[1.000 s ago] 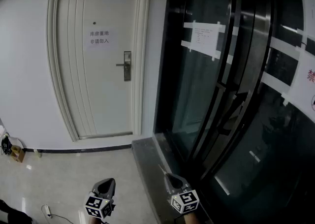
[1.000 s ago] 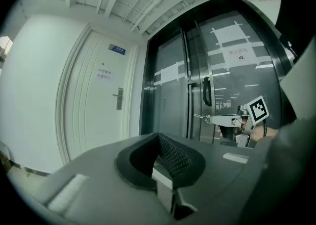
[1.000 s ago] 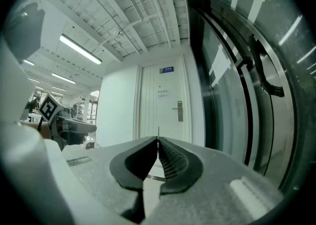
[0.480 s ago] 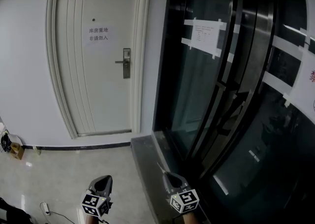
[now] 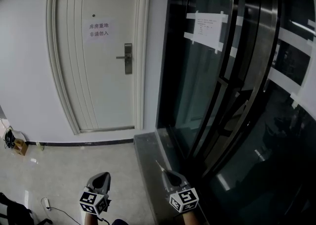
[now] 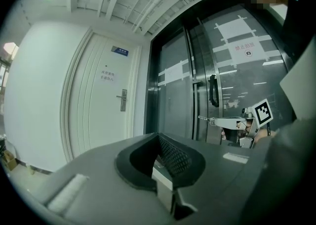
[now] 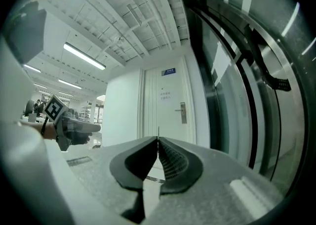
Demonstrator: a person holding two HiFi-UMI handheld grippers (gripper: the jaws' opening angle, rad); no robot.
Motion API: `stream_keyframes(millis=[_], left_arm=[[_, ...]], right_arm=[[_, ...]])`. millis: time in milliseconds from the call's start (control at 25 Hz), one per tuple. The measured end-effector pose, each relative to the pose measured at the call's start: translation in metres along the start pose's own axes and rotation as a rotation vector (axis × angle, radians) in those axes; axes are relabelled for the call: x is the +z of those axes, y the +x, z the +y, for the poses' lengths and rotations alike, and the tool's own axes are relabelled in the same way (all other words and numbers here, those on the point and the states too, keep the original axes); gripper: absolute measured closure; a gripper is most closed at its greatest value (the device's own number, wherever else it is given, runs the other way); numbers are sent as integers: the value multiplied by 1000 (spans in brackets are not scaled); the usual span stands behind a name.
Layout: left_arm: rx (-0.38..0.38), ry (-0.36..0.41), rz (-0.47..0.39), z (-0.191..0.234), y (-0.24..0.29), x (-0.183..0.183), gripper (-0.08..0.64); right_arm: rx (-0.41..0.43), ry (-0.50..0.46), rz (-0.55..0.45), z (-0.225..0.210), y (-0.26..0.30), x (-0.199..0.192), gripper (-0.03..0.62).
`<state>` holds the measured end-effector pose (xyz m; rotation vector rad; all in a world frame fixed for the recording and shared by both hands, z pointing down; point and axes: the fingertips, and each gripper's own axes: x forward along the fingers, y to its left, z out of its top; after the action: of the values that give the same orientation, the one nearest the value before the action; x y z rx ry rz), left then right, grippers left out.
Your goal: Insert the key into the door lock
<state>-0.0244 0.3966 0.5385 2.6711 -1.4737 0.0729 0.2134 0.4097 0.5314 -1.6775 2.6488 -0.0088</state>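
Observation:
The white door (image 5: 98,56) stands shut at the far left, with its metal lock plate and lever handle (image 5: 128,58) at mid height. The lock also shows small and distant in the left gripper view (image 6: 123,100) and the right gripper view (image 7: 183,112). My right gripper (image 5: 167,170) is low in the head view, shut on a thin key (image 5: 159,163) that sticks out forward, far short of the door. That key shows edge-on between the pads (image 7: 158,132). My left gripper (image 5: 103,176) is beside it, shut and holding nothing.
Dark glass doors (image 5: 232,85) with taped paper notices (image 5: 207,28) fill the right side, above a dark stone threshold (image 5: 148,169). A notice and a blue sign hang on the white door. A cable and small items (image 5: 17,145) lie on the tiled floor at left.
Both grippers have edged a little forward toward the door, the left one drifting slightly left. The head view has shifted. Both stay shut and the key stays held.

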Motion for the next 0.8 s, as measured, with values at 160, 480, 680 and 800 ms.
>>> stream_keyframes(millis=[160,480,680,800], left_arm=[[3,0,13,6,12,-3,558],[-7,3,7,55,70,1,558],[-22,9,-2,98,115,15,558],[-31,14,-6,125,139,25,558]], right_arm=[[2,13,6,-8,16,-4,581],[-12,5,-1,-32,87,-2,583],[-28,5,-3,-44,144,9,581],[-38,-4,-6,-47,179,18,583]])
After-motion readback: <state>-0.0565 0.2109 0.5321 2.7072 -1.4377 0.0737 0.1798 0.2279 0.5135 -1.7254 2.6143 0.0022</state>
